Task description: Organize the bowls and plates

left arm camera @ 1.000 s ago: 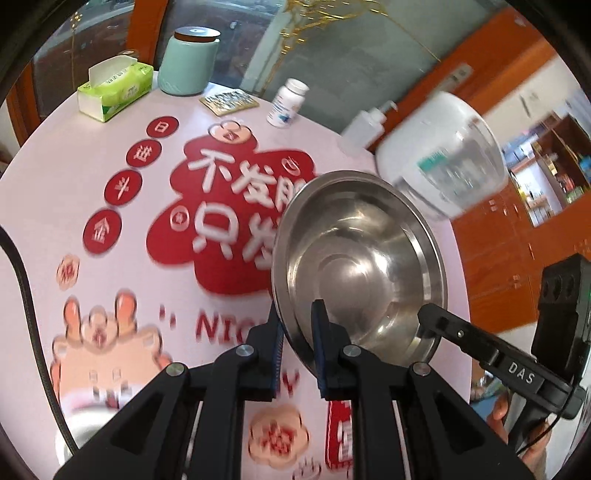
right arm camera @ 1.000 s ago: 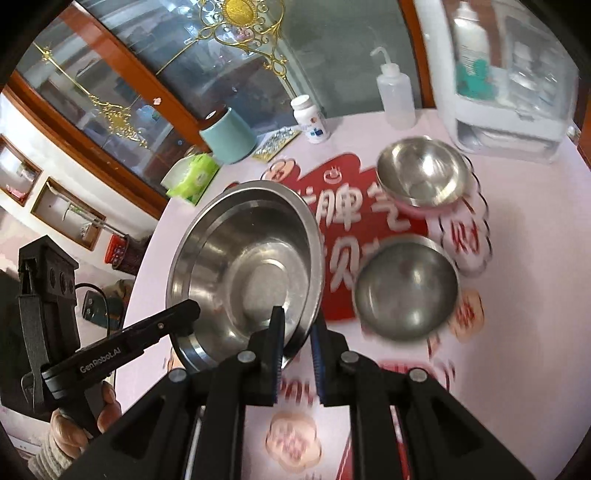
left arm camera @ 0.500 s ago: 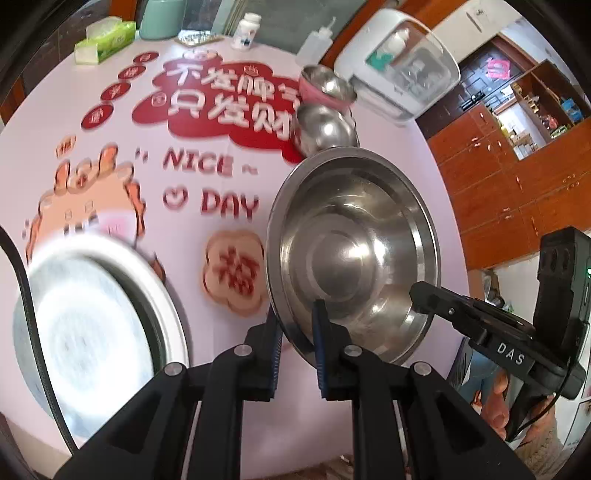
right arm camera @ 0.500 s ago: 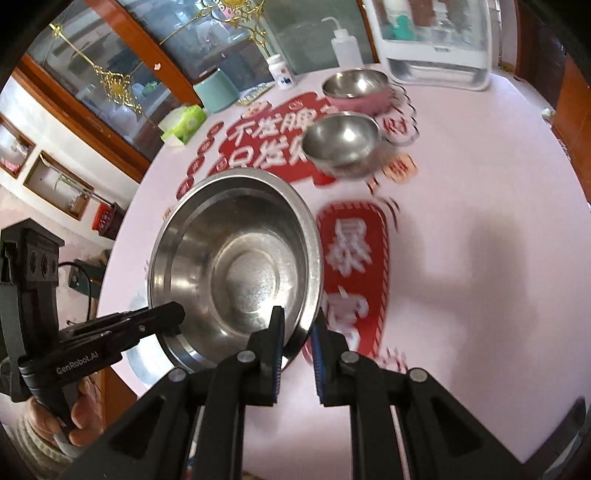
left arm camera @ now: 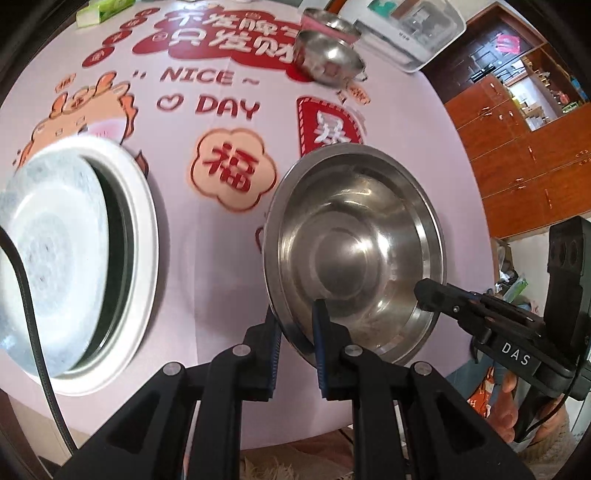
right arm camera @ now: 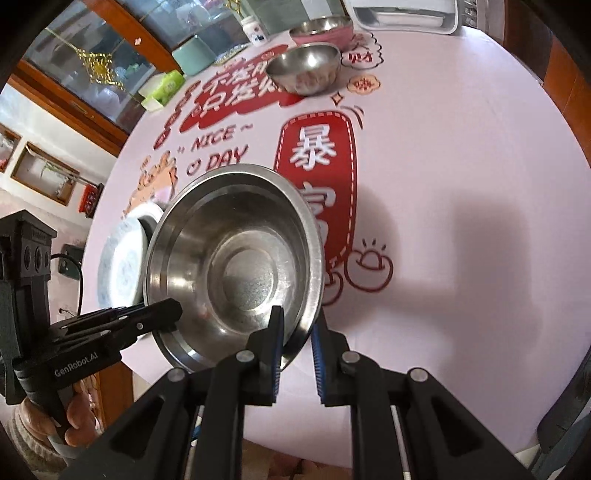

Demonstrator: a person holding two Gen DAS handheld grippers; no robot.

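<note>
A large steel bowl (left arm camera: pixel 354 254) (right arm camera: pixel 236 269) is held by its rim from two sides near the table's front edge. My left gripper (left arm camera: pixel 297 334) is shut on its near-left rim. My right gripper (right arm camera: pixel 297 332) is shut on its right rim. The right gripper also shows in the left wrist view (left arm camera: pixel 480 310), and the left gripper shows in the right wrist view (right arm camera: pixel 122 325). A stack of white plates (left arm camera: pixel 74 251) (right arm camera: pixel 122 266) lies to the left of the bowl. Two smaller steel bowls (left arm camera: pixel 327 55) (right arm camera: pixel 304 70) stand at the far side.
The round table has a pink printed cloth (right arm camera: pixel 443 184). A pink-sided bowl (right arm camera: pixel 321 31), a white appliance (left arm camera: pixel 410 26), a tissue box (right arm camera: pixel 162 88), a teal canister (right arm camera: pixel 194 55) and a pill bottle (right arm camera: pixel 255 29) stand along the far edge. Wooden cabinets (left arm camera: pixel 524 147) are at right.
Both grippers have carried the large bowl back toward the table's front edge and lower. The white plates have come into view on the left; the small bowls now sit farther away.
</note>
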